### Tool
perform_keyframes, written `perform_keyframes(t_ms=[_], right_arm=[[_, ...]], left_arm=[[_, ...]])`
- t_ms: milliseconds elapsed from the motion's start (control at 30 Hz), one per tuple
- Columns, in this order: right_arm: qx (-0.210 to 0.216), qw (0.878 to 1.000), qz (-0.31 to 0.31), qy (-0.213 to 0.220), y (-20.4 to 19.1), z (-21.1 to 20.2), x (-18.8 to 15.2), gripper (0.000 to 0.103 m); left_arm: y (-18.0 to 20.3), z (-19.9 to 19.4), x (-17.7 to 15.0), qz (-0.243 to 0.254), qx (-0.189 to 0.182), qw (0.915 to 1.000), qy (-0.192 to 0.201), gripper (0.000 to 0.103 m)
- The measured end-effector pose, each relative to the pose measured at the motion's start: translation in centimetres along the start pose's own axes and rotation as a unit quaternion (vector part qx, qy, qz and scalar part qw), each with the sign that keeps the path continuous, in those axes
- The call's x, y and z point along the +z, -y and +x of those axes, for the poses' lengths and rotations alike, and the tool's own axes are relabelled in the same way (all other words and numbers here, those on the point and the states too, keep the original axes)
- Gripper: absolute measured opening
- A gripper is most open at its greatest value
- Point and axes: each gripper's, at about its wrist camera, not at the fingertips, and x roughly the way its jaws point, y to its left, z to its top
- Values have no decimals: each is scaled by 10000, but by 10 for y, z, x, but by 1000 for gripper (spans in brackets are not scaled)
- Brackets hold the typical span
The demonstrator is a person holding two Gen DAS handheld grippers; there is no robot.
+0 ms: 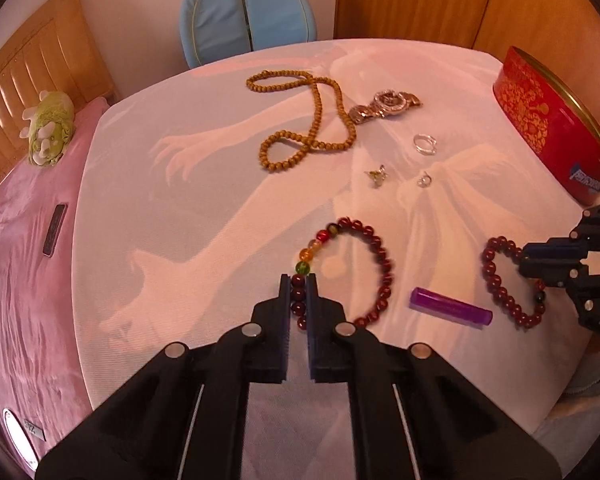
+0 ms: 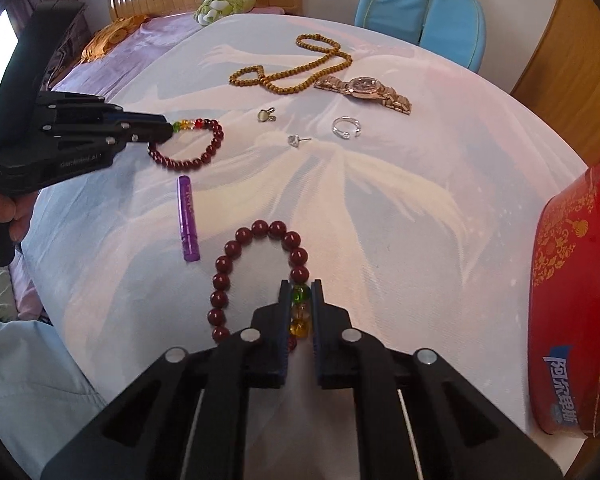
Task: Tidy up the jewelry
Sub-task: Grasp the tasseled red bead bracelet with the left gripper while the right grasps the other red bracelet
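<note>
Left hand-held gripper (image 1: 299, 280) pinching one red bracelet (image 1: 384, 268), right hand-held gripper (image 2: 301, 285) pinching the second bracelet (image 2: 236, 252)

Two dark-red bead bracelets (image 1: 364, 268) (image 2: 256, 276) lying flat either side of the purple tube (image 1: 450, 305). Beyond the tube: tan bead necklace (image 1: 308, 120) looped, gold watch (image 1: 386, 105) beside it, silver ring (image 1: 425, 144), two small earrings (image 1: 377, 175) nearer.
</note>
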Motion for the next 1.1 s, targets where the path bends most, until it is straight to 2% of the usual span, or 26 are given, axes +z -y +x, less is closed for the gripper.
perform_keyframes(t_ms=[167, 300, 567, 800, 1100], right_arm=[[63, 9999, 88, -17, 3, -4, -4, 10], [69, 9997, 208, 134, 8, -15, -7, 10], [-84, 9931, 609, 995, 34, -81, -8, 11], [-552, 9746, 1255, 1773, 79, -151, -23, 11], [-1152, 9462, 1824, 2410, 128, -217, -51, 11]], left_arm=[[7, -4, -4, -160, -156, 9997, -97, 7], [8, -15, -6, -282, -195, 9994, -13, 7], [23, -57, 24, -301, -348, 9972, 587, 7], [58, -89, 63, -24, -481, 9922, 1152, 7], [114, -110, 110, 564, -898, 9836, 1457, 7]])
